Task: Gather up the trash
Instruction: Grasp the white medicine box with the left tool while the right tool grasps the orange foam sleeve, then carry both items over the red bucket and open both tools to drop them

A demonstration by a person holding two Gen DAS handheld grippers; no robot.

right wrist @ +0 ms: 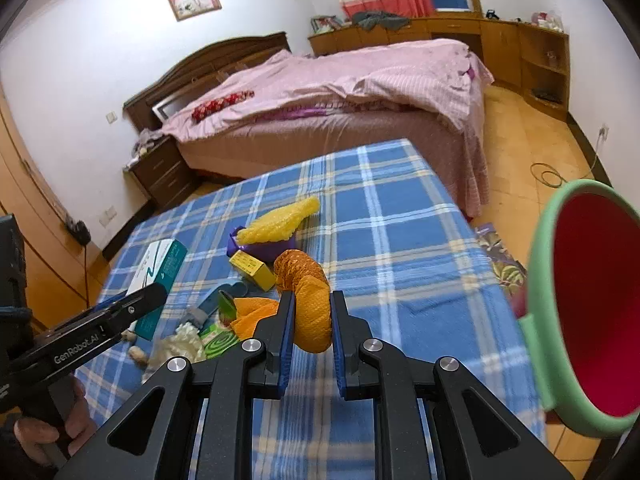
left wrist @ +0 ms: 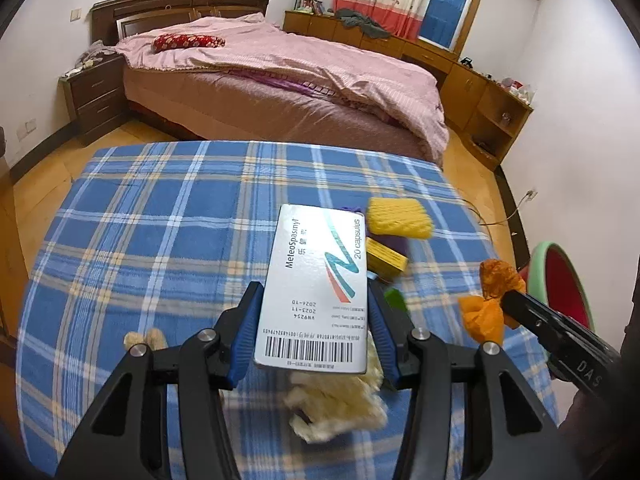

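Crinkled orange foam netting between ribbed blue fingers

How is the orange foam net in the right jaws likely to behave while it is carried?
The orange foam net looks soft and squashy: it bulges between nearly closed jaws. It is probably very light, being open mesh. Its loose end droops, so it may flop or snag.

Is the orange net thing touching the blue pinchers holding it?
Touching. The right wrist view shows the right gripper with both blue jaws pressed against the sides of the orange foam net, no gap visible.
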